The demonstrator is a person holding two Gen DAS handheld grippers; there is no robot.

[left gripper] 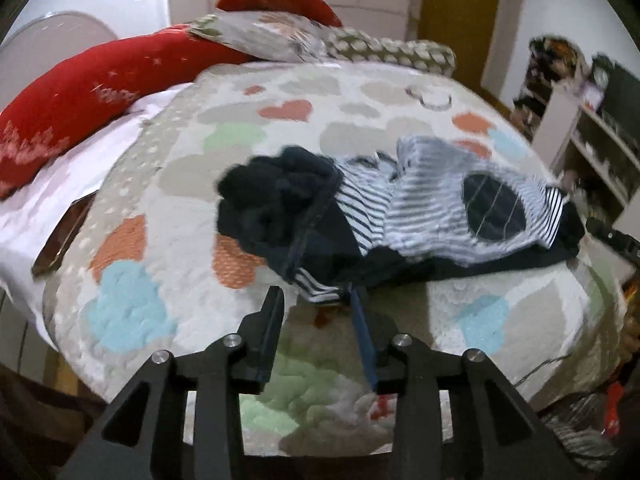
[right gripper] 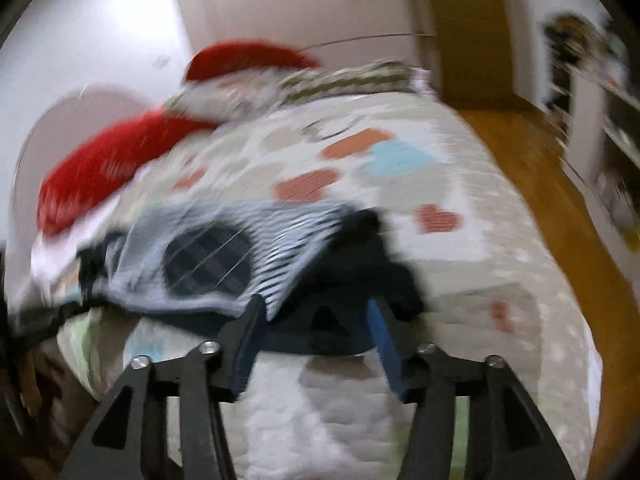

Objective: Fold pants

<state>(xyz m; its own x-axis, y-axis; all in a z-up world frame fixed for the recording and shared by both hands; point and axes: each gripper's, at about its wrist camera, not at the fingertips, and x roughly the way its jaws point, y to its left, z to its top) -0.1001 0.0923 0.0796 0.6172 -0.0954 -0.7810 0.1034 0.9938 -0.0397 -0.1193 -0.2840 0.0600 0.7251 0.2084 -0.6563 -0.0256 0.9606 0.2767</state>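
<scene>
**Fingers open, pants not yet gripped**

Fingers of the left gripper (left gripper: 316, 294) and right gripper (right gripper: 314, 308) are held apart, empty, at the near edge of the pants (left gripper: 400, 208), crumpled mid-bed (left gripper: 160, 184). Grasping and spreading is judged next.

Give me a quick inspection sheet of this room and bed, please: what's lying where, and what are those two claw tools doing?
Surface: bed with a heart-patterned quilt, rumpled.
Job's things: pants, a crumpled pile of navy and striped cloth with a dark oval patch, unfolded.
Clutter: red pillows and a patterned pillow at the head; a flat dark object by the quilt's left edge, identity unclear.
Grippers: left gripper open, at the pile's near edge; right gripper open, jaws either side of the navy cloth; view blurred.
Cables: nothing seen.
Surroundings: white shelves, wooden floor, white walls.
</scene>
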